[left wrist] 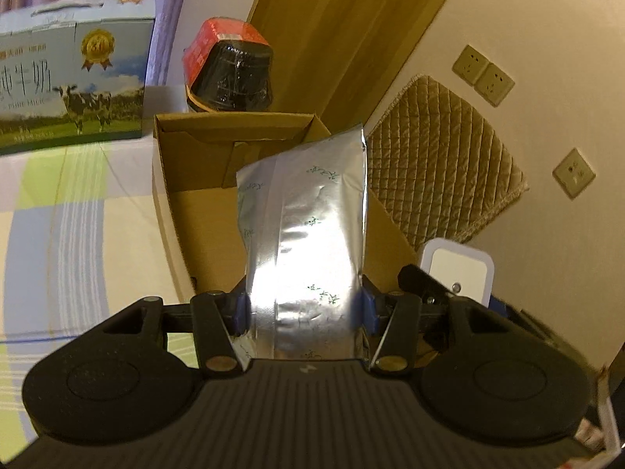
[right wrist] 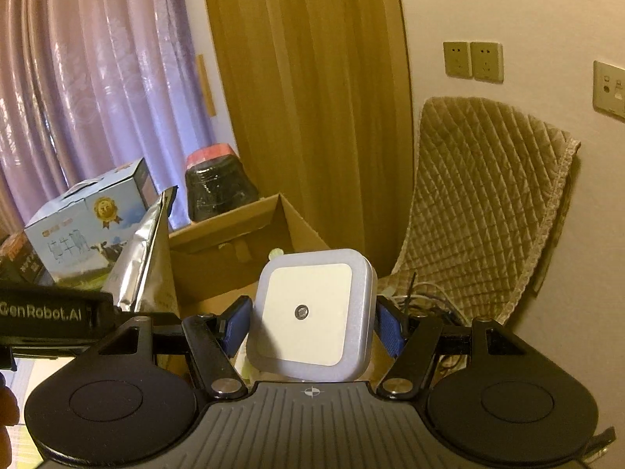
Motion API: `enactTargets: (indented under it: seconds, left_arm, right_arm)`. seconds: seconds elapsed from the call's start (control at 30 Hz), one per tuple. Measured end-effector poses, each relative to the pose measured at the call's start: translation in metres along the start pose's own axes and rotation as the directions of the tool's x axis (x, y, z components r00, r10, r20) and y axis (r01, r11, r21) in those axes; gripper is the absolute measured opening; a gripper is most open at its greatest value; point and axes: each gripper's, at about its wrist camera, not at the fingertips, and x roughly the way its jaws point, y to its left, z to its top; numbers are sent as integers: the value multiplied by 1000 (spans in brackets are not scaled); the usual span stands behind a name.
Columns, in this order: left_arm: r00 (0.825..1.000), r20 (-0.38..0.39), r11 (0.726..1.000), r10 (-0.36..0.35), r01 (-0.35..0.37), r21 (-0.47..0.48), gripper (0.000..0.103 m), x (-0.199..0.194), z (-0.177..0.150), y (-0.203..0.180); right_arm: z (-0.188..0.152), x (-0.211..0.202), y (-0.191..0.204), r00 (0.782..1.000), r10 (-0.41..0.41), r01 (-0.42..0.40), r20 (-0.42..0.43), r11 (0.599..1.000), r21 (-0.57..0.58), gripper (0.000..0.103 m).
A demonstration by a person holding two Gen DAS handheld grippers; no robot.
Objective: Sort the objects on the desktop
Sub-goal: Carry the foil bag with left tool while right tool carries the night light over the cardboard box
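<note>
- A silver foil pouch (left wrist: 308, 242) is clamped between the pads of the left gripper (left wrist: 304, 308), held over the open cardboard box (left wrist: 195, 203).
- The milk carton (left wrist: 70, 82) at ten o'clock is marked "PURE MILK".
- A white square night light (right wrist: 312, 312) is pinched in the right gripper (right wrist: 312, 324); "GenRobot.AI" is read at nine o'clock.
- Depositing is judged under way; lowering and release into the box are called for.

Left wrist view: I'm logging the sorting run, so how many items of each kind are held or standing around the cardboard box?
Foil pouch: 1
White square night light: 1
Milk carton: 1
Red-lidded black jar: 1
Cardboard box: 1
Total: 5
</note>
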Motion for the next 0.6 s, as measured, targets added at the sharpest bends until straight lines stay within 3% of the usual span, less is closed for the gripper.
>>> enactTargets:
  seconds: [0.13, 0.43, 0.53, 0.6]
  left_arm:
    - [999, 16, 994, -31, 32, -102, 61, -1, 1, 14]
    - [996, 73, 996, 54, -49, -73, 61, -31, 1, 33]
    - [995, 78, 995, 69, -63, -74, 62, -38, -2, 42]
    - [994, 79, 995, 80, -74, -69, 64, -41, -4, 45]
  right_arm:
    - [0, 3, -2, 1000, 1, -1, -13, 1000, 20, 64]
    - [0, 3, 1, 999, 50, -49, -13, 998, 43, 64]
    - [0, 3, 6, 992, 126, -125, -15, 991, 51, 64]
    - [0, 2, 10, 986, 164, -163, -4, 985, 52, 70]
